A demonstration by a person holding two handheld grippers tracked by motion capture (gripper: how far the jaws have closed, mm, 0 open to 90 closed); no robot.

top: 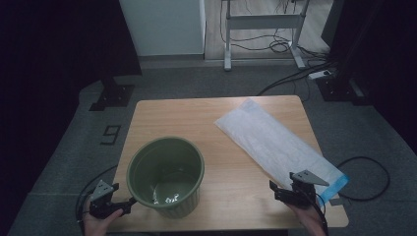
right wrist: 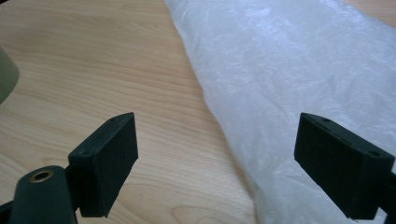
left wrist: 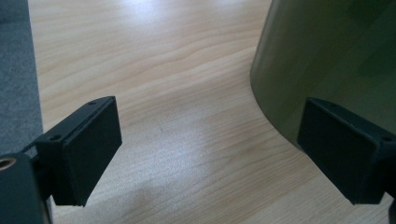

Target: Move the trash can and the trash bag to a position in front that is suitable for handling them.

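A green plastic bin [top: 166,173] stands upright on the wooden table [top: 196,118], near its front left. A flat white plastic bag [top: 275,142] with a blue end lies diagonally on the right half. My left gripper [top: 125,205] is at the front left corner, open, just left of the bin's base; its view has the bin wall [left wrist: 327,60] at the right jaw and bare wood between the jaws. My right gripper [top: 281,192] is at the front right, open, by the bag's near end; the bag [right wrist: 289,84] lies ahead and under its right jaw.
The table stands on grey carpet. A black stand foot [top: 112,96] is at the back left, a white desk frame [top: 263,29] with cables behind, and a black cable loop [top: 366,177] on the floor at the right. Bare wood [top: 236,191] lies between bin and bag.
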